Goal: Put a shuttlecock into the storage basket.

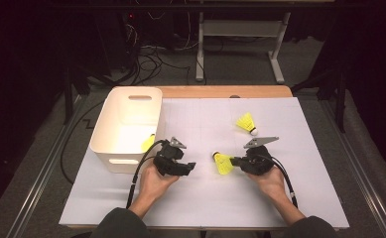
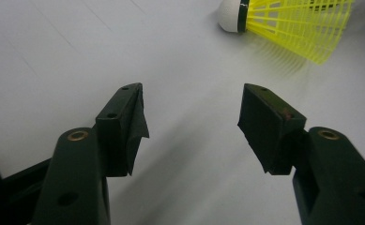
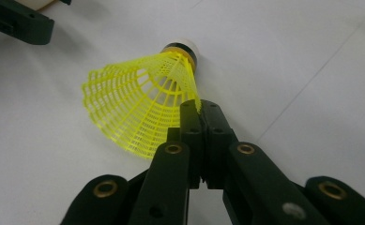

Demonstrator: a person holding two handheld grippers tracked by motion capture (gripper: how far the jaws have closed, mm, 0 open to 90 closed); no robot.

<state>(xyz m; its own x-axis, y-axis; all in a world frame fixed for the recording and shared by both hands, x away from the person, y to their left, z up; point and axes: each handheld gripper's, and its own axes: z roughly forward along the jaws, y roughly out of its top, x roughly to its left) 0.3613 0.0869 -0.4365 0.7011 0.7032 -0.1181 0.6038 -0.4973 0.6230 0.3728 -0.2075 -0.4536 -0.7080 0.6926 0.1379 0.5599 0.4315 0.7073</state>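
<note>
Right gripper (image 3: 200, 107) pinching the skirt rim of a yellow shuttlecock (image 3: 142, 105), jaws pressed together on the mesh, cork end pointing away from the tool and resting on the white table (image 1: 190, 198). Left gripper (image 2: 192, 122) idling, jaws spread, nothing between them, same shuttlecock lying just ahead of it. Judging the step as lifting and carrying to the white bin (image 1: 131, 114) beyond the left tool: gripping lightly to avoid crushing mesh, lifting straight up, clearing the bin wall before releasing. Counting three shuttlecocks: one pinched, one (image 1: 247, 123) lying just beyond the right tool, one (image 1: 148, 143) already sitting inside the bin. One bin, two grippers.
</note>
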